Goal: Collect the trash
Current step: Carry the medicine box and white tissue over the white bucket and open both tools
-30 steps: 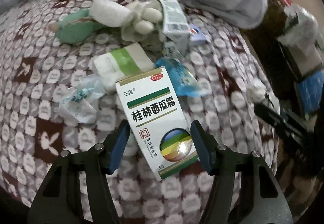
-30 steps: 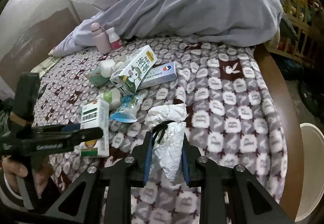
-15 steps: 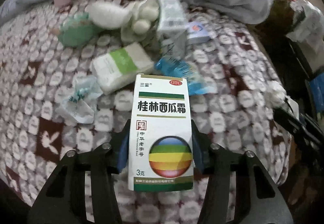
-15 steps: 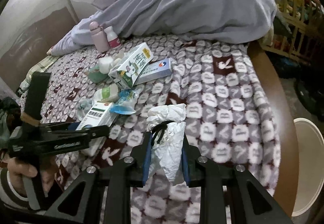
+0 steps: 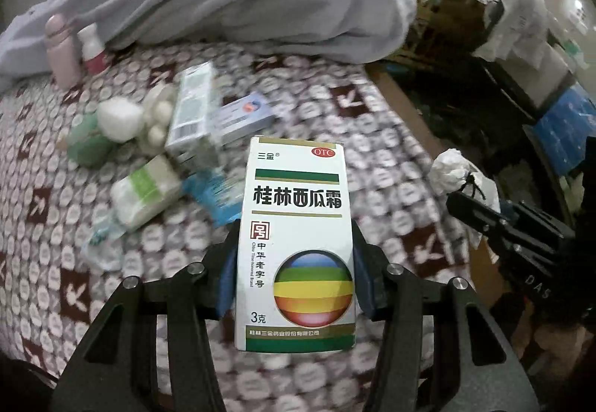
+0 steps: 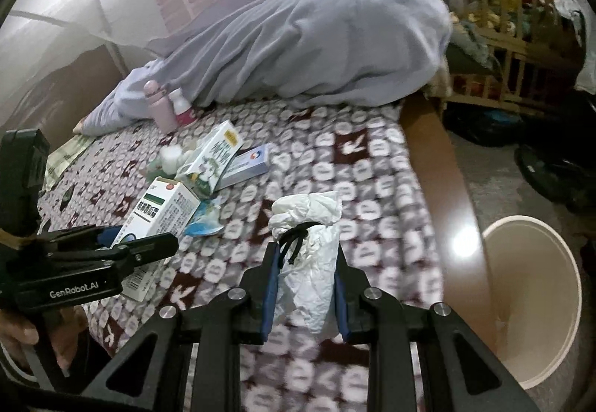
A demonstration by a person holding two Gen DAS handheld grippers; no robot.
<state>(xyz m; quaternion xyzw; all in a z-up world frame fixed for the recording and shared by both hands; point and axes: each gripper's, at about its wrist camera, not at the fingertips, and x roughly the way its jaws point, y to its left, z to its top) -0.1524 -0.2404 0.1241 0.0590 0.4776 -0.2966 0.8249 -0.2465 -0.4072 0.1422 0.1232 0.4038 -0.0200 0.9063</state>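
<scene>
My left gripper (image 5: 296, 244) is shut on a white medicine box (image 5: 298, 244) with green stripes and a rainbow ball, held above the patterned bed blanket (image 5: 372, 166). The box also shows in the right wrist view (image 6: 164, 214), with the left gripper (image 6: 123, 244) at the left. My right gripper (image 6: 305, 263) is shut on a crumpled white tissue wad (image 6: 309, 255) with a black cord; it shows at the right of the left wrist view (image 5: 454, 177). More trash lies on the blanket: a milk carton (image 6: 214, 160), a blue-white box (image 6: 247, 164), a blue wrapper (image 5: 216, 196), a tissue pack (image 5: 145, 192).
A cream waste bin (image 6: 532, 304) stands on the floor right of the bed's brown edge (image 6: 447, 188). A grey quilt (image 6: 316, 50) is heaped at the back. A pink bottle (image 6: 158, 106) and a small white bottle (image 6: 182, 110) stand by it. Wooden crib (image 6: 495, 39) at far right.
The left gripper closed on the medicine box and lifted it off the blanket, swinging right. The right gripper, still holding the tissue wad, moved right so the bin shows more.
</scene>
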